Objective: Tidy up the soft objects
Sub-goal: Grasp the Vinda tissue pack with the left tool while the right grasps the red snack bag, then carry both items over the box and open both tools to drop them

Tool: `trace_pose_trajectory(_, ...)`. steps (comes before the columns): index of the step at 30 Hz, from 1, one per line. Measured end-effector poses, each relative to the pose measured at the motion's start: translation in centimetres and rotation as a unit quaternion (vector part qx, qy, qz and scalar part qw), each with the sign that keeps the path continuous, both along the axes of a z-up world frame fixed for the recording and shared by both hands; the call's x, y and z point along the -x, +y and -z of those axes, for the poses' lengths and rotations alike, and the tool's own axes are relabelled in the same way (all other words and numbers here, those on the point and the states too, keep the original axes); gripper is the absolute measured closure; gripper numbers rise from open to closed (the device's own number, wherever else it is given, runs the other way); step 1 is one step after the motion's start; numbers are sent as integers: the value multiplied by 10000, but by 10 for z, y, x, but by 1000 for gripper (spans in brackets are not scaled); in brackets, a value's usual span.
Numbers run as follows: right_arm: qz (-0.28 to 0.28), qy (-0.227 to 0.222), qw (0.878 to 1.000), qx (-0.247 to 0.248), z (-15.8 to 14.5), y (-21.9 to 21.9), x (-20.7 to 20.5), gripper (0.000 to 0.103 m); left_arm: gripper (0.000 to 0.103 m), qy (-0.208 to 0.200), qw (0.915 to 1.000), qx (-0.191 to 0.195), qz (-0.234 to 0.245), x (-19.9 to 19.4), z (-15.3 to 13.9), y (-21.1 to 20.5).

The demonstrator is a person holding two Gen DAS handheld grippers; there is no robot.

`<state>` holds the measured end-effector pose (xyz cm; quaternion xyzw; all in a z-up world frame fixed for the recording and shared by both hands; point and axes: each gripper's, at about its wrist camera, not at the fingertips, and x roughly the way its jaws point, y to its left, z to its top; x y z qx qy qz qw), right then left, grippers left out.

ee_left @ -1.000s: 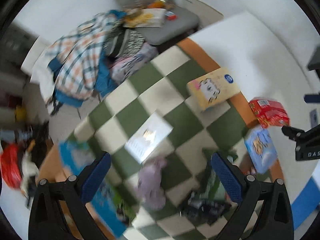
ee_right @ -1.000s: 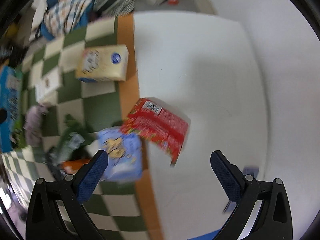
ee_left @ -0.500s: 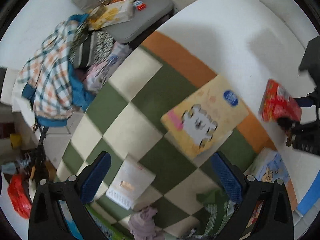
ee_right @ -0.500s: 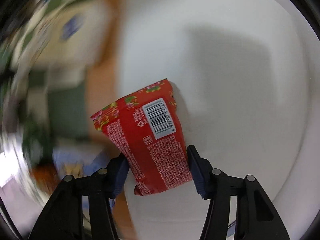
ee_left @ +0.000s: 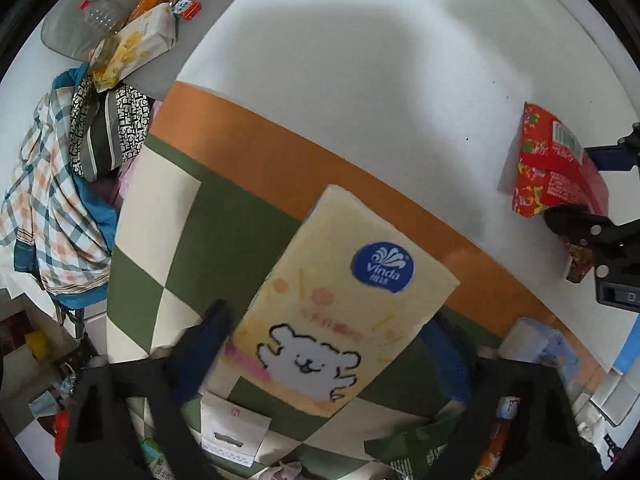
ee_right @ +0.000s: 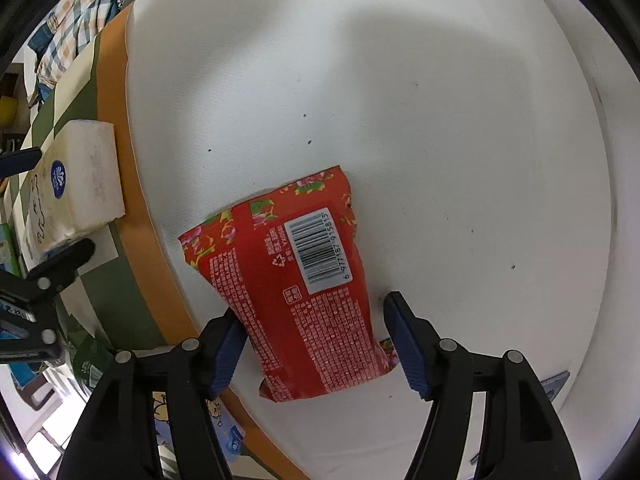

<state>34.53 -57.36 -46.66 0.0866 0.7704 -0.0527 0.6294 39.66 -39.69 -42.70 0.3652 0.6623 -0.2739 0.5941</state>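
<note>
A yellow Vinda tissue pack (ee_left: 336, 320) lies on the checkered mat between the fingers of my left gripper (ee_left: 332, 356); the blue pads sit at both its sides and look closed against it. It also shows in the right wrist view (ee_right: 72, 196). A red tissue pack (ee_right: 304, 284) lies on the white sheet (ee_right: 400, 100). My right gripper (ee_right: 316, 344) straddles it with the left pad touching and the right pad slightly apart. The red pack also shows in the left wrist view (ee_left: 556, 168).
A pile of checked and patterned clothes (ee_left: 60, 168) lies at the mat's far left. A grey cushion (ee_left: 120, 20) holds a bottle and snack bags. A blue tissue pack (ee_left: 540, 344), a white card (ee_left: 232, 436) and green packaging (ee_left: 408, 448) lie nearby.
My left gripper moved forward over the yellow pack and its fingers came in around it. My right gripper's jaws widened slightly around the red pack, which rests on the sheet.
</note>
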Motion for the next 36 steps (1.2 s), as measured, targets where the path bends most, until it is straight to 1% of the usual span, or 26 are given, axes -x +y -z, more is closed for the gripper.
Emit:
trace_pose_trajectory(1, -2, 0, 10000, 11, 6, 0, 0, 33, 28, 14, 10000, -3, -25, 1, 2, 0)
trace_pose_trajectory(2, -12, 3, 10000, 20, 10, 0, 1, 33, 31, 33, 10000, 2, -66, 2, 4, 0)
trace_pose_trajectory(5, -28, 4, 10000, 95, 20, 9, 7, 34, 35, 9, 9996, 114, -250, 4, 2, 4)
trace_pose_trajectory(6, -22, 9, 9999, 127, 20, 7, 10, 36, 36, -7, 9993, 148, -352, 4, 1, 7)
trace_pose_trajectory(8, 20, -59, 9998, 192, 13, 15, 16, 48, 39, -68, 9981, 196, -583, 3, -3, 11)
trace_pose_trajectory(9, 76, -74, 9997, 212, 14, 18, 19, 51, 39, -107, 9968, 258, -744, 4, -7, 16)
trace_pose_trajectory(10, 128, -82, 9997, 187, 6, 22, 17, 53, 40, -130, 9954, 325, -889, 5, -12, 20)
trace_pose_trajectory(12, 297, -124, 9995, 80, 6, 25, 24, 54, 40, -216, 9904, 510, -1264, 9, -26, 32)
trace_pose_trajectory(14, 446, -239, 9987, 47, 2, 28, 32, 55, 40, -265, 9847, 606, -1610, 13, -40, 44)
trace_pose_trajectory(16, 590, -422, 9974, -28, -8, 34, 41, 55, 40, -71, 9731, 746, -2179, 17, -53, 66)
trace_pose_trajectory(19, 698, -742, 9945, -248, -27, 52, 58, 55, 40, 178, 9480, 1199, -2944, 26, -83, 106)
trace_pose_trajectory(20, 697, -829, 9936, -316, -40, 60, 58, 55, 40, 169, 9428, 1284, -3073, 27, -92, 117)
trace_pose_trajectory(21, 677, -919, 9927, -397, -53, 70, 59, 55, 40, 109, 9354, 1423, -3235, 33, -106, 134)
trace_pose_trajectory(22, 640, -1003, 9917, -484, -72, 84, 58, 55, 40, 49, 9298, 1514, -3355, 39, -119, 145)
trace_pose_trajectory(25, 420, -1231, 9886, -758, -119, 132, 56, 55, 40, -208, 9094, 1772, -3757, 56, -153, 199)
trace_pose_trajectory(27, 229, -1364, 9861, -921, -138, 165, 57, 55, 40, -361, 8952, 1893, -4019, 67, -174, 239)
trace_pose_trajectory(29, -2, -1447, 9828, -1147, -169, 208, 45, 55, 40, -484, 8805, 1988, -4277, 78, -193, 281)
trace_pose_trajectory(30, -119, -1487, 9805, -1282, -175, 234, 49, 55, 40, -548, 8740, 1994, -4397, 85, -203, 305)
trace_pose_trajectory(31, -217, -1499, 9790, -1367, -201, 250, 40, 55, 40, -594, 8683, 1974, -4512, 92, -212, 320)
trace_pose_trajectory(32, -336, -1525, 9769, -1462, -219, 274, 37, 55, 40, -649, 8618, 1957, -4635, 97, -219, 340)
trace_pose_trajectory(33, -450, -1548, 9745, -1562, -225, 303, 39, 55, 40, -712, 8564, 1937, -4733, 103, -225, 367)
trace_pose_trajectory(35, -667, -1527, 9707, -1729, -244, 344, 43, 55, 40, -784, 8460, 1891, -4923, 109, -230, 410)
trace_pose_trajectory(36, -751, -1502, 9690, -1813, -247, 366, 43, 55, 40, -796, 8411, 1850, -5021, 112, -232, 433)
